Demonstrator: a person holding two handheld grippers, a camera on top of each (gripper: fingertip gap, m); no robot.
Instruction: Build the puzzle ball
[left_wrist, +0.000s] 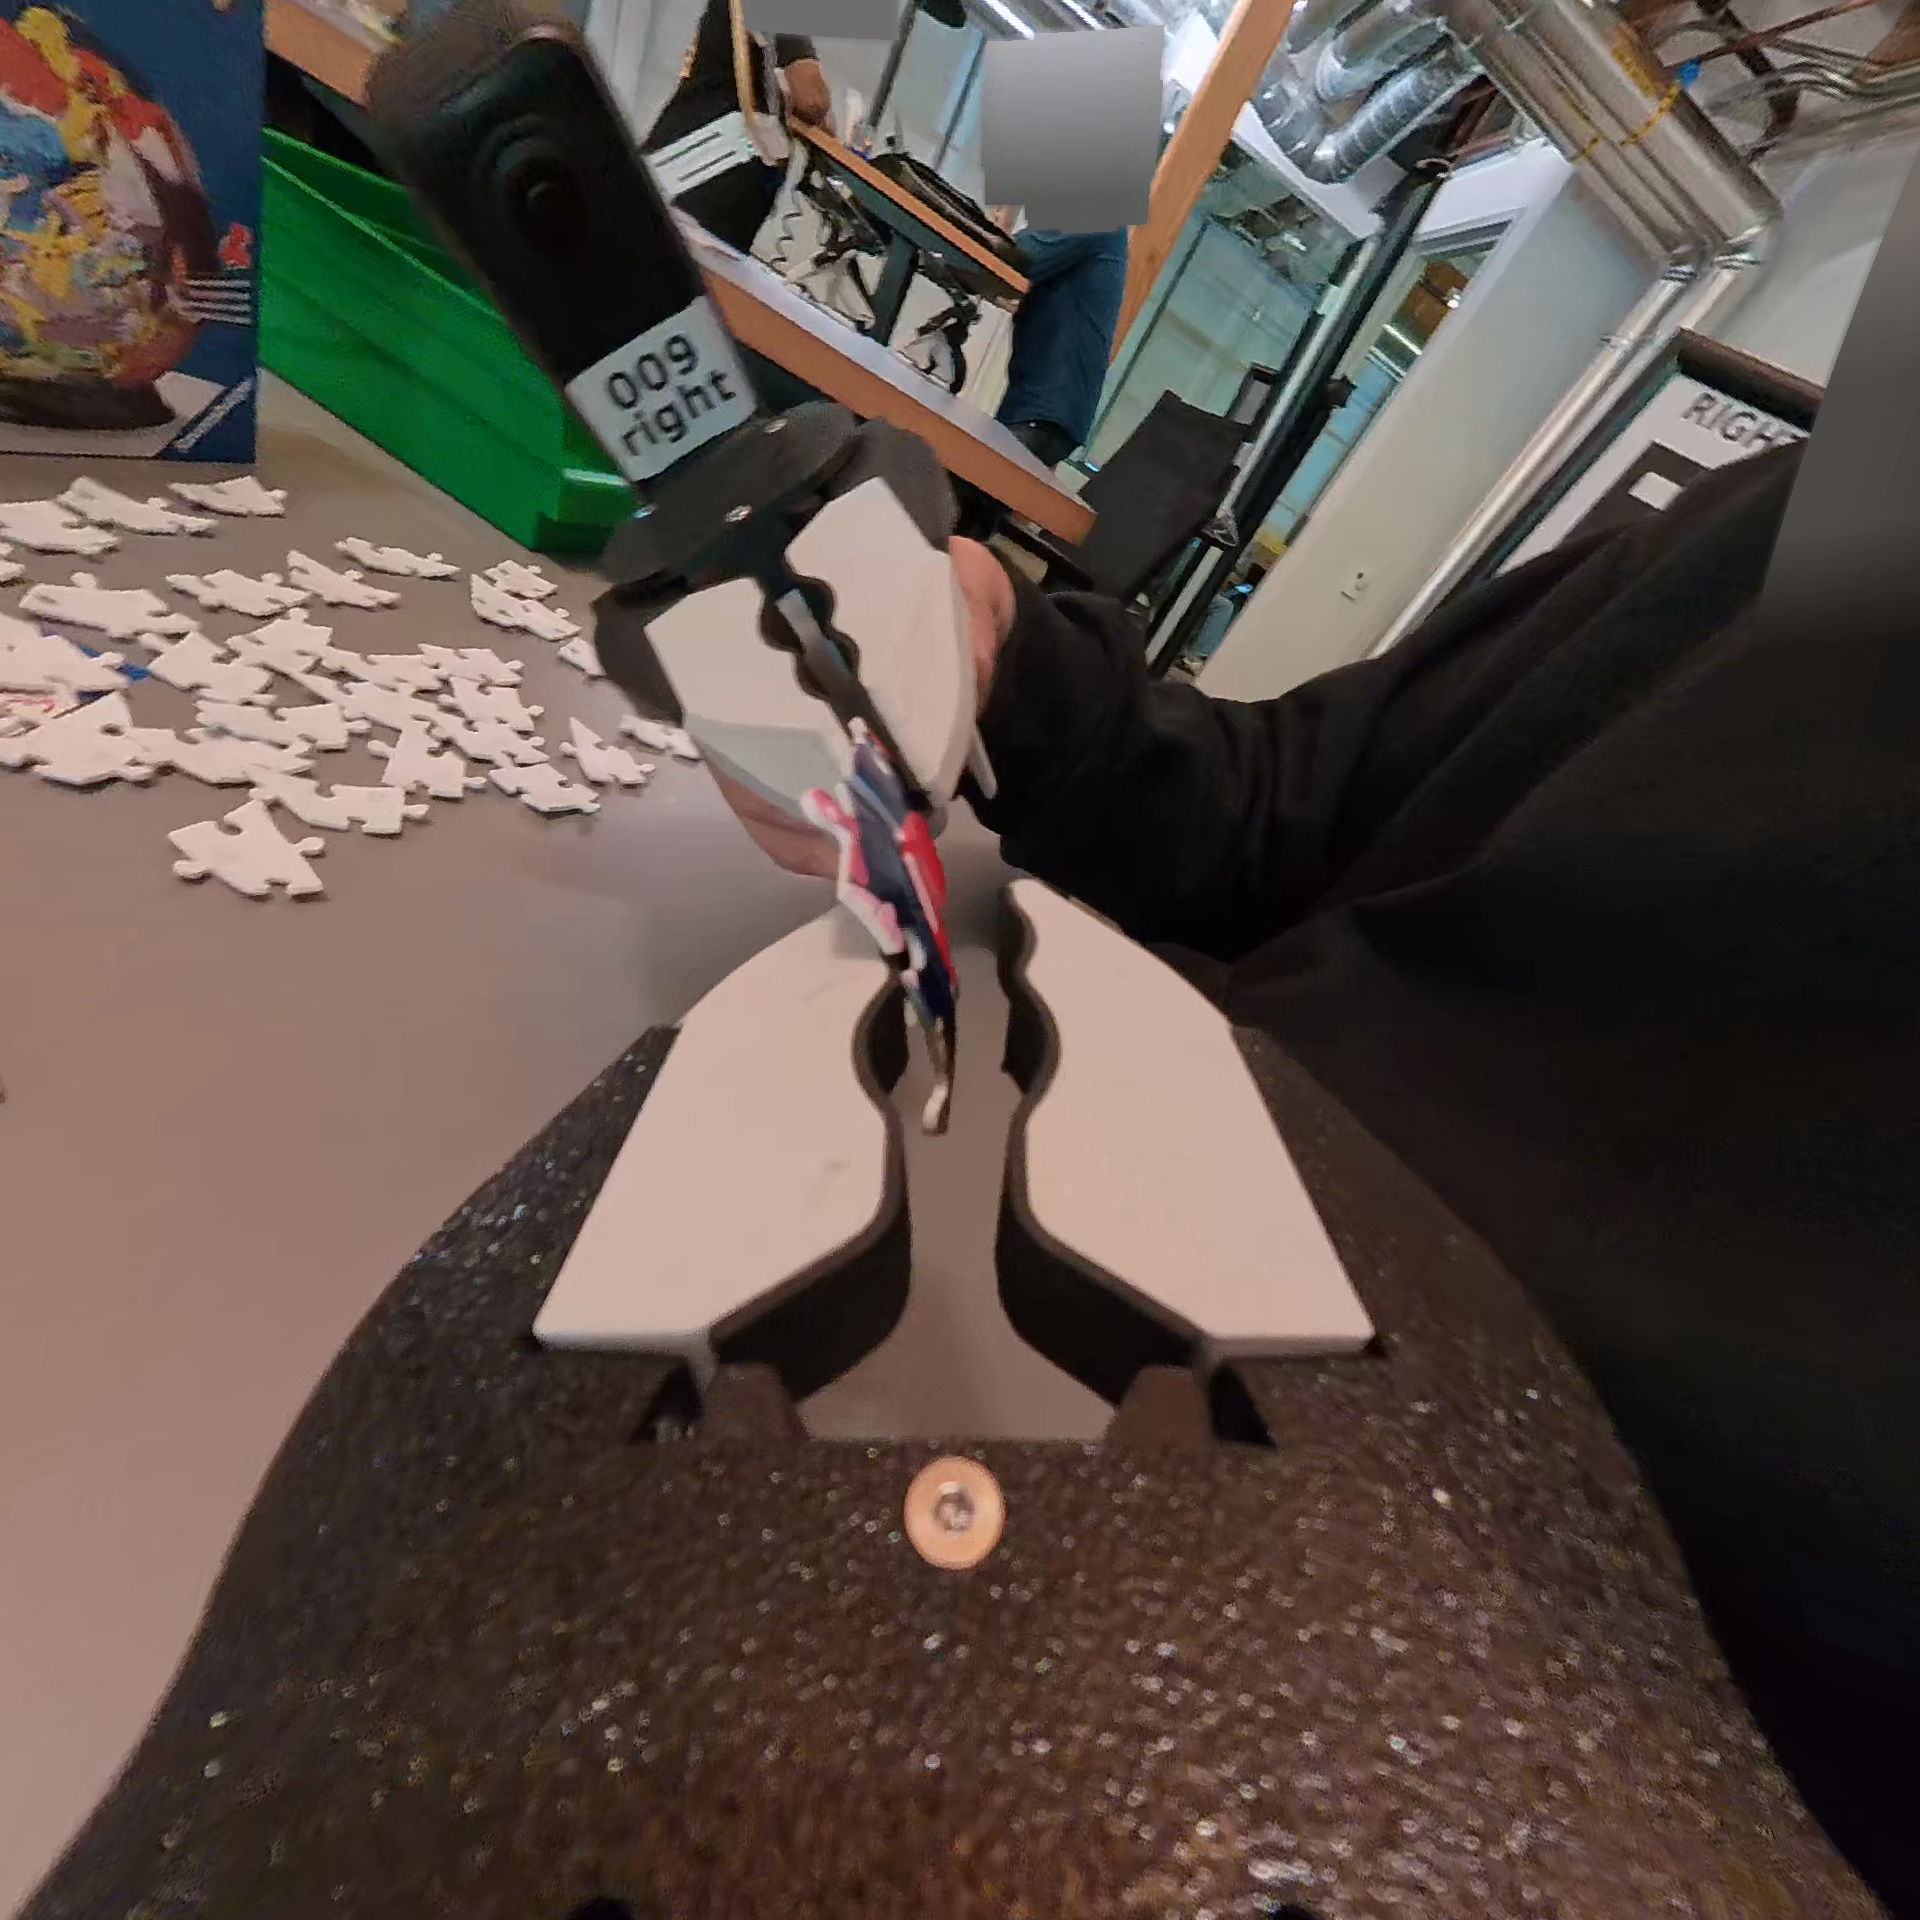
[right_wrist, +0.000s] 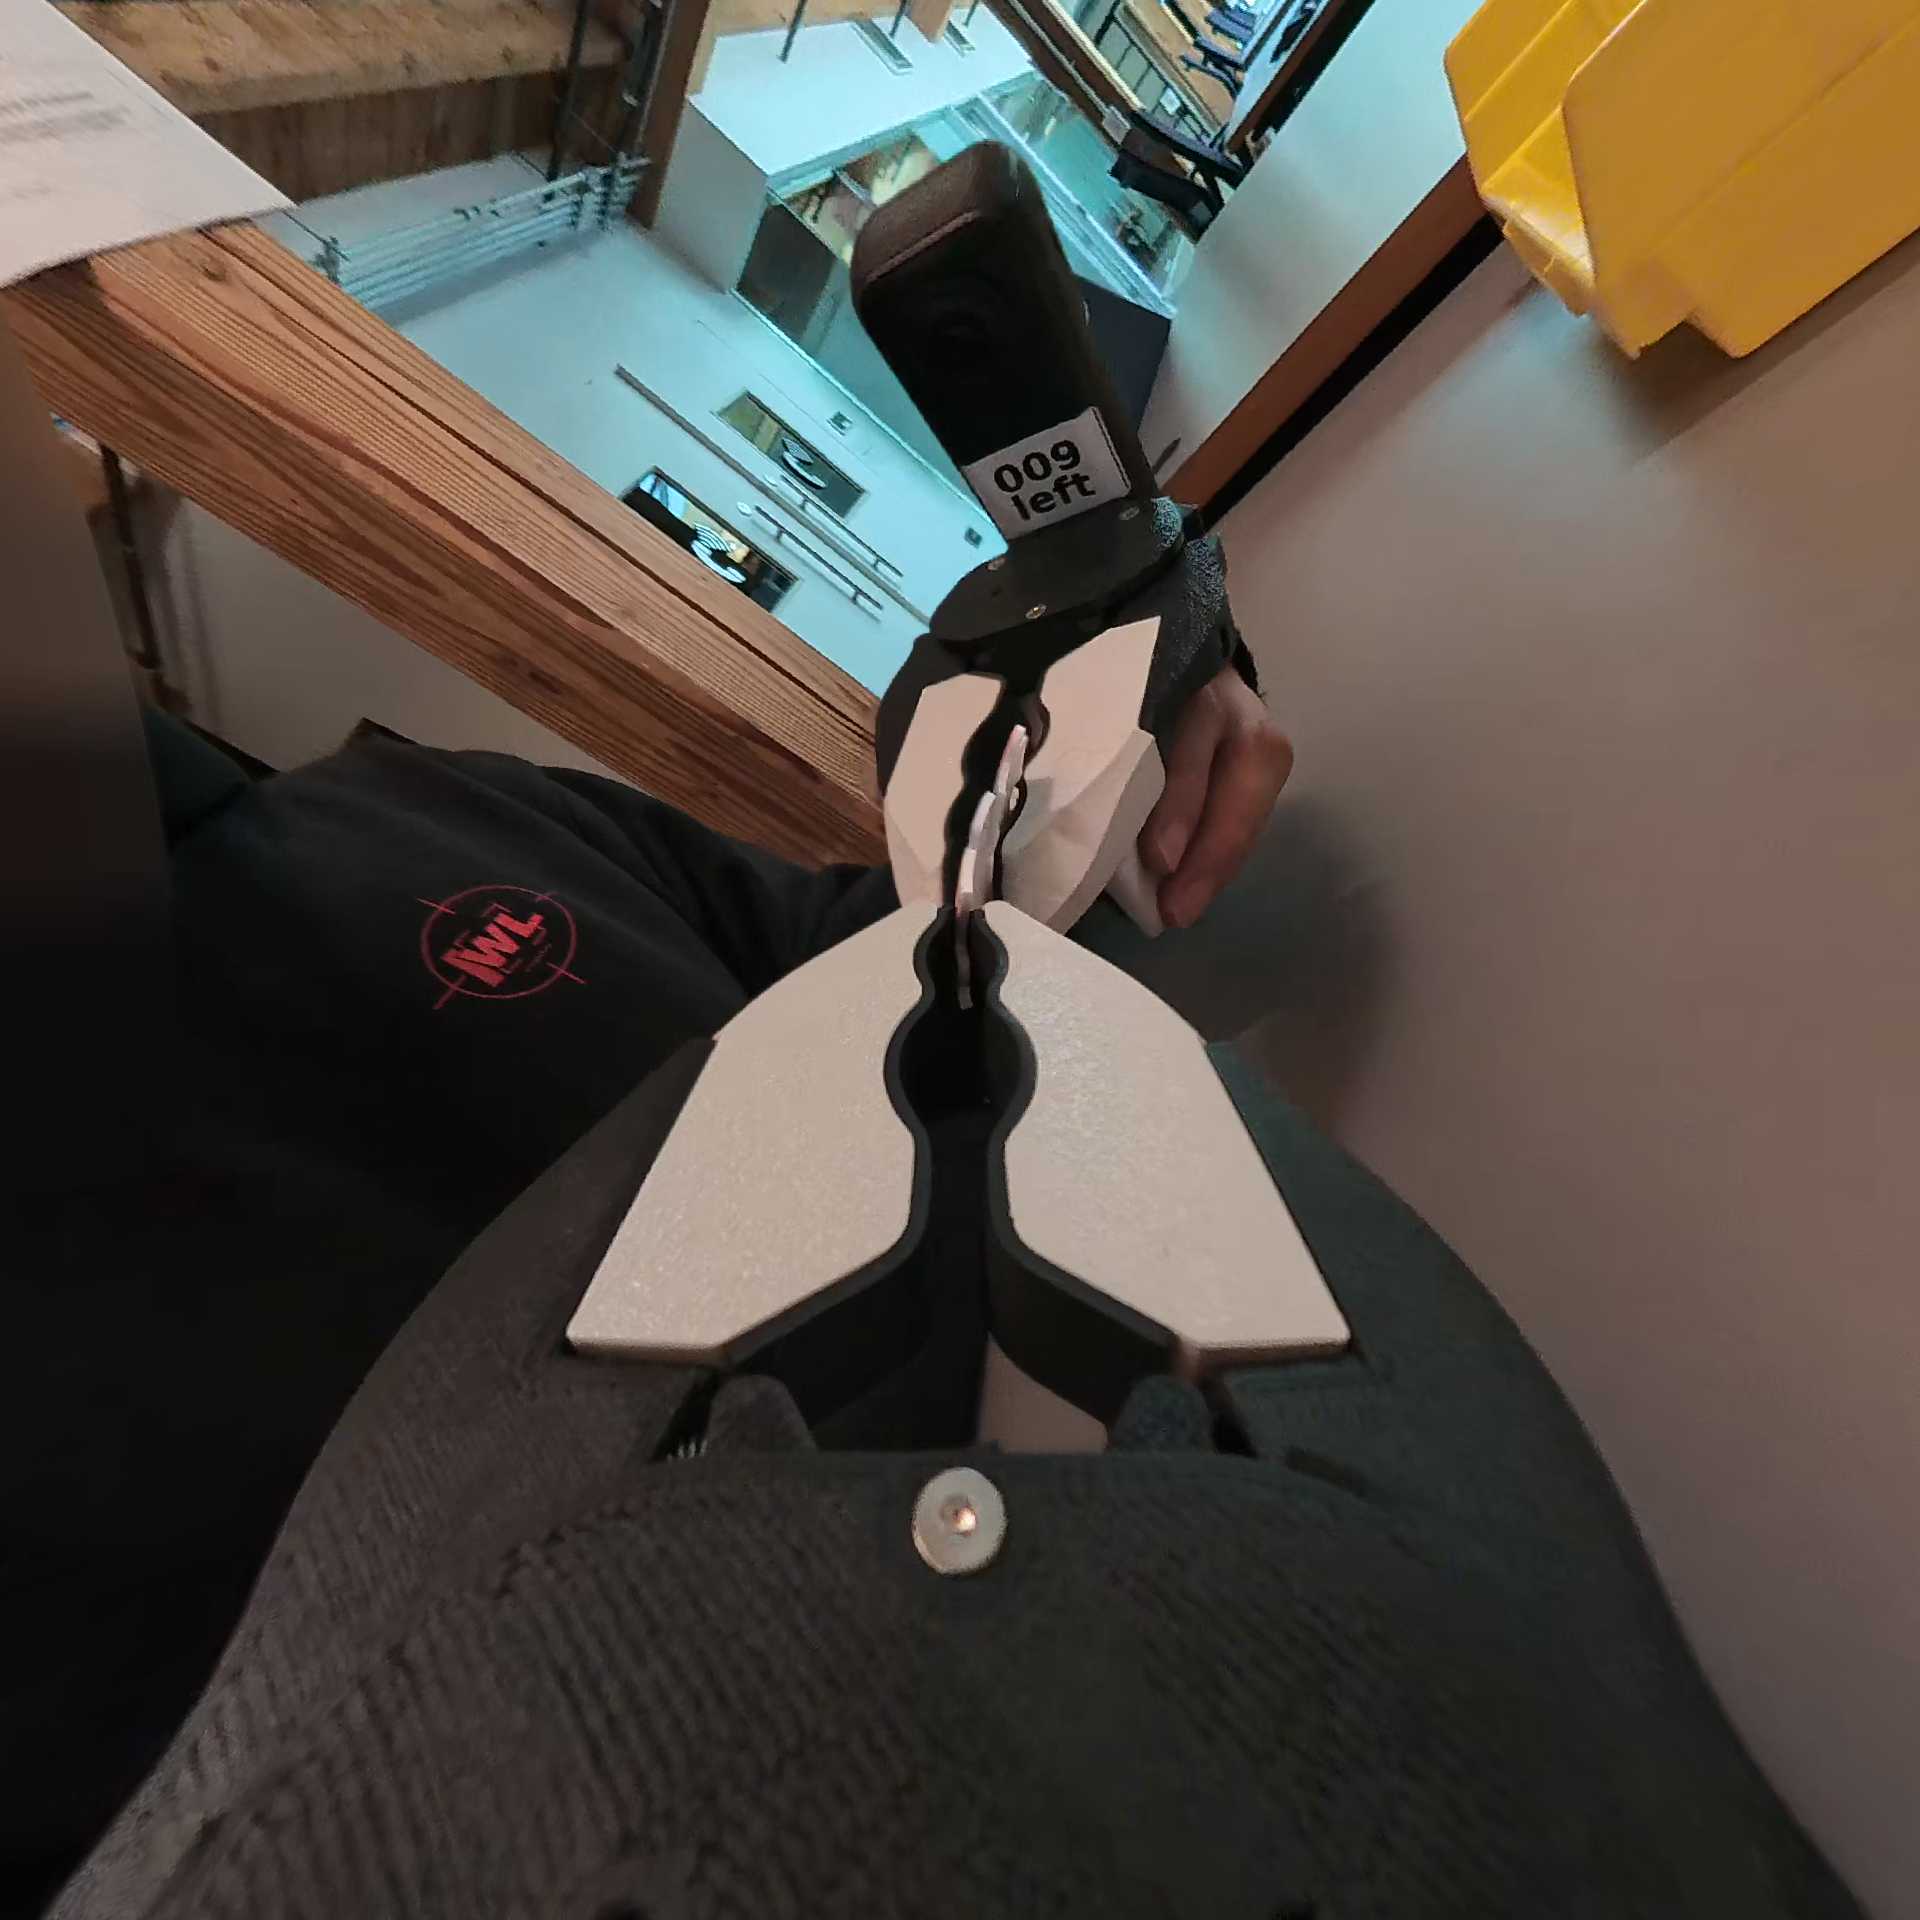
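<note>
The two tools are meeting nose to nose above the tabletop (left_wrist: 312, 1091) — likely to join or pass over puzzle parts. The right tool (left_wrist: 883, 790) is pinching a coloured strip of joined pieces (left_wrist: 894, 883), its fingers closed tight on it. The left tool (left_wrist: 940, 997) is standing partly open, the strip's lower end hanging in its gap; whether it is gripping a piece of its own cannot be told. Loose pieces (left_wrist: 312, 675) are lying white side up on the grey tabletop, near a puzzle box (left_wrist: 125, 208) and a green bin (left_wrist: 395, 332) — a yellow bin (right_wrist: 1714, 166) is sitting elsewhere. Beyond, a workshop with timber beams.
</note>
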